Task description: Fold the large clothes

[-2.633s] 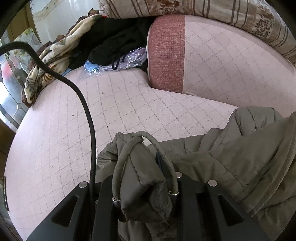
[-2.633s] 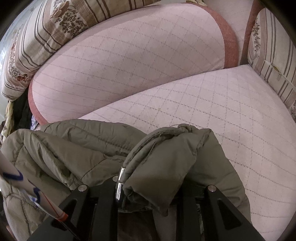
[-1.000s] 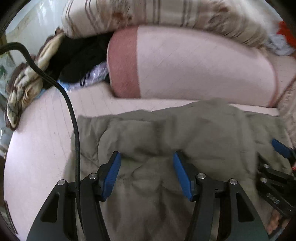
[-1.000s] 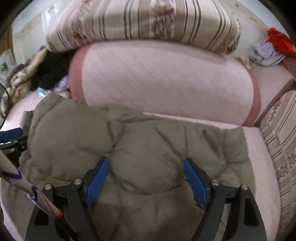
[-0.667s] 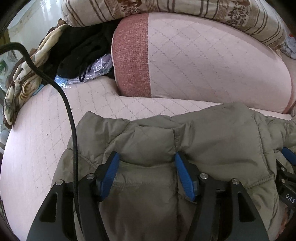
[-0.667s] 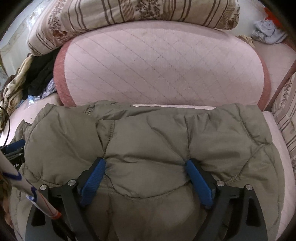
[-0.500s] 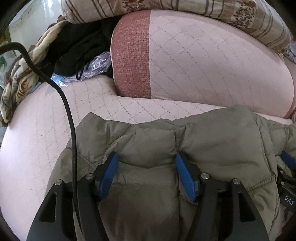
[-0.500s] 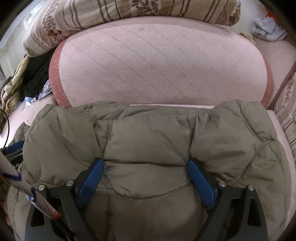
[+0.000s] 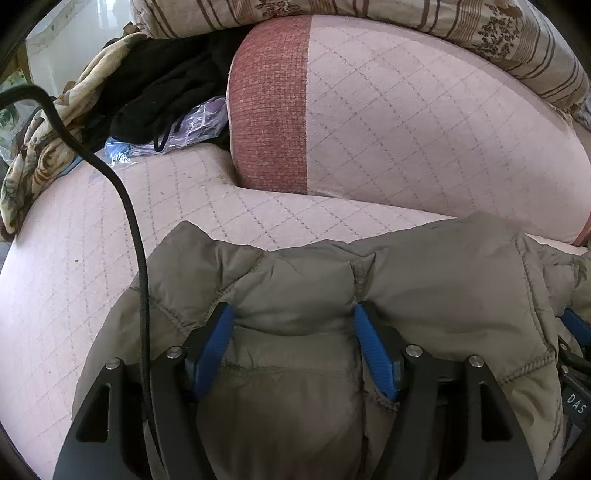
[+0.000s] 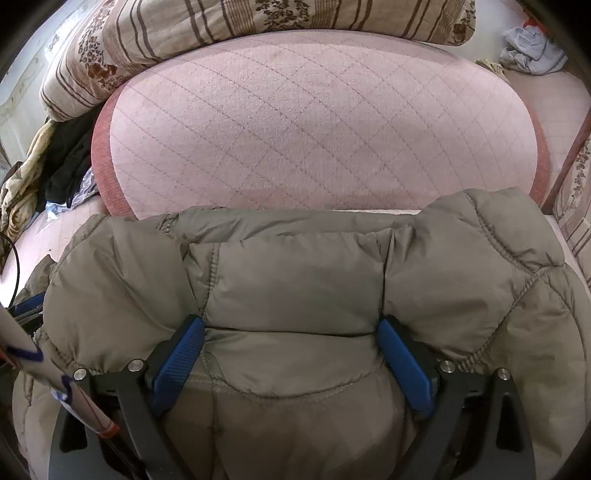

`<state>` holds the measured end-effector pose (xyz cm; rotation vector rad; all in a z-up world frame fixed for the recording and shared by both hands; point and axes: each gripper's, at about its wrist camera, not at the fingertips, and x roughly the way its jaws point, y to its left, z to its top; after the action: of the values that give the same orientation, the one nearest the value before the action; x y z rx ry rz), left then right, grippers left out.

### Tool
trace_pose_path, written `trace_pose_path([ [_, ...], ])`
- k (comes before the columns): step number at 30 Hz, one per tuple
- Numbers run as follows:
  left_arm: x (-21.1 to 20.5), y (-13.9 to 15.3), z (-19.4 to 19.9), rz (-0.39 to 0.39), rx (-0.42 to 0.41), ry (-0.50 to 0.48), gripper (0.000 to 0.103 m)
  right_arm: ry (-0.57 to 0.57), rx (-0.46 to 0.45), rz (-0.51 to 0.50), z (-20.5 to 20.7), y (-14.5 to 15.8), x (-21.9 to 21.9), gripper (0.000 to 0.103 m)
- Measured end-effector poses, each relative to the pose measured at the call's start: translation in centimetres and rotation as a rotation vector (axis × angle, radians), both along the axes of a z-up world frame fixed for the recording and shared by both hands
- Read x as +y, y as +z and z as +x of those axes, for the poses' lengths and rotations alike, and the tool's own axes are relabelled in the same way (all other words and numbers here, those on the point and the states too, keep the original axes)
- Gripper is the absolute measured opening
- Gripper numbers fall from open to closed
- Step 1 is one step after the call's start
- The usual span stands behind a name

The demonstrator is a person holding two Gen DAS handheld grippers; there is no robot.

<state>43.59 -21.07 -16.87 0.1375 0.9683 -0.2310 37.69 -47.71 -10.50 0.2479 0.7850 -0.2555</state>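
We have both claws pressed down into the olive padded jacket [image 9: 424, 280], which lies folded on the pink quilted seat [image 9: 74, 280] with its far edge just short of the pink back cushion [image 10: 310, 122]. Our left claw [image 9: 293, 332] has just been opening, and its blue pads [image 9: 214, 343] now stand at a middling spread with a puffy panel of the jacket bulging up between them; the fabric touches both pads, but we read it as loose padding swelling into the gap and not a pinch, though the view here is too close to be sure. Our right claw [image 10: 291, 343] has also just been opening and stands very wide, its blue pads [image 10: 177, 358] sunk into the jacket on either side of a broad quilted panel, again with no fold clamped. Beyond the left claw's tips the seat runs bare to the cushion's red woven end [image 9: 269, 122]; off to its left a black cable [image 9: 129, 206] arcs across the seat, and farther that way lies a heap of black garment [image 9: 162, 85], a crumpled plastic bag [image 9: 192, 125] and a floral cloth [image 9: 44, 155]. A striped floral pillow [image 10: 229, 22] sits on top of the back cushion ahead of the right claw. At the left claw's far right edge the other tool's blue tip [image 9: 576, 325] shows just beside the jacket.
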Motion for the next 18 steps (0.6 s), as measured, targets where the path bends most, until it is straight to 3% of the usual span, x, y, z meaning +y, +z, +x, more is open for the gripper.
trace_pose_path([
  [5,0.3,1.1,-0.2,0.024,0.034,0.014,0.067,-0.001,0.008,-0.002,-0.1,0.1,0.0,0.097],
  [9,2.7,5.5,-2.6,-0.047,0.031,0.033,0.065,-0.025,0.089,-0.057,0.3,1.5,0.5,0.097],
  [14,8.1,11.8,-6.8,-0.105,-0.044,0.043,0.066,-0.030,0.027,-0.052,-4.9,6.4,0.9,0.097],
  [18,13.1,14.0,-8.6,-0.123,-0.022,0.091,0.069,-0.043,0.000,0.035,-10.9,8.8,-1.5,0.097],
])
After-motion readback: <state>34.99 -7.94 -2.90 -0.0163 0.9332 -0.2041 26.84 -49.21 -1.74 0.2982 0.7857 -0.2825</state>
